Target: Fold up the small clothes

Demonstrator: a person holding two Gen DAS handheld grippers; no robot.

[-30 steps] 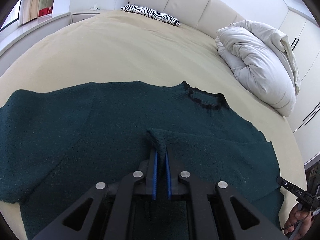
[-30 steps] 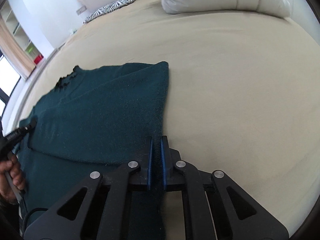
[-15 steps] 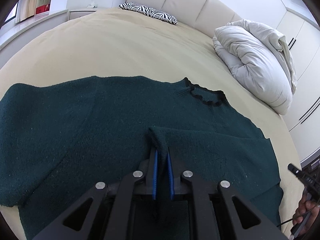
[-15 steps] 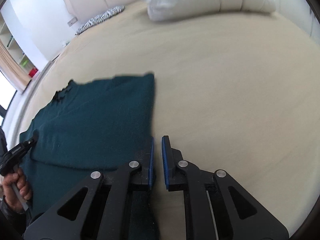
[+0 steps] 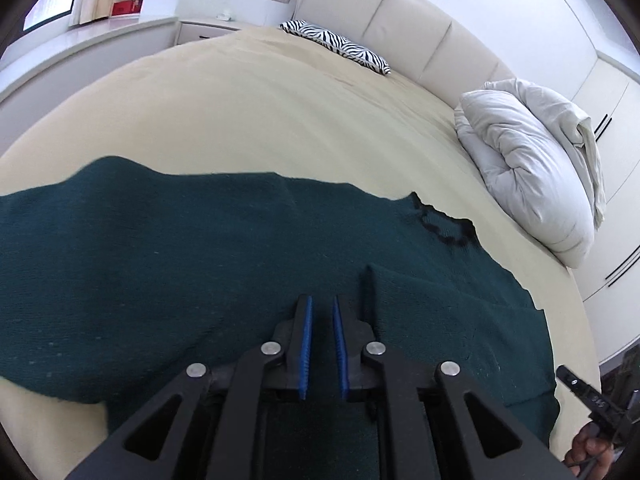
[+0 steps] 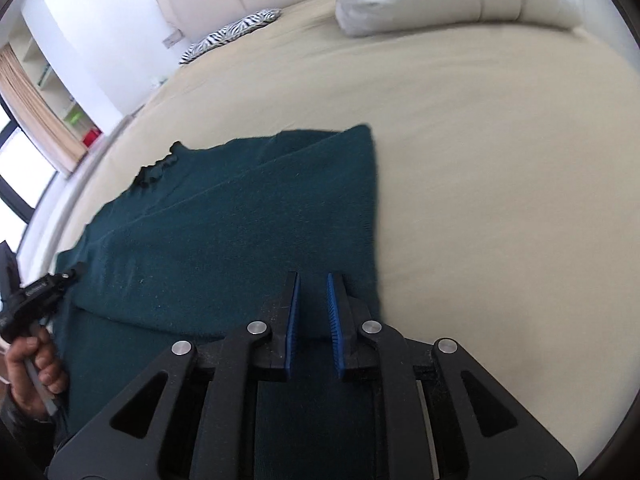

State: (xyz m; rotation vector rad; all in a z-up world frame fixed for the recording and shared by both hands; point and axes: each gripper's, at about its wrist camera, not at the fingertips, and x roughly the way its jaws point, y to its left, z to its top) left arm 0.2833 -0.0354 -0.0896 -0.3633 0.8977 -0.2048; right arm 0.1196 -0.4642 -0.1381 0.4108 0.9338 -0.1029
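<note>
A dark green knit sweater (image 5: 200,264) lies flat on the beige bed, with its black-trimmed collar (image 5: 440,228) toward the pillows. One side is folded over the body; the folded sleeve's end (image 5: 376,276) lies just right of my left gripper (image 5: 321,300). That gripper is open and empty above the sweater. In the right wrist view the sweater (image 6: 240,232) shows its folded straight edge at the right. My right gripper (image 6: 312,278) is open and empty above the sweater near that edge.
The beige bed sheet (image 5: 260,112) stretches beyond the sweater. A white rolled duvet (image 5: 532,168) lies at the right, a zebra-print pillow (image 5: 340,44) by the headboard. The bed's edge runs along the right (image 5: 576,320).
Both grippers have let go of the sweater and opened. The folded sleeve now lies flat on the body. The left gripper has shifted left of the sleeve's end.
</note>
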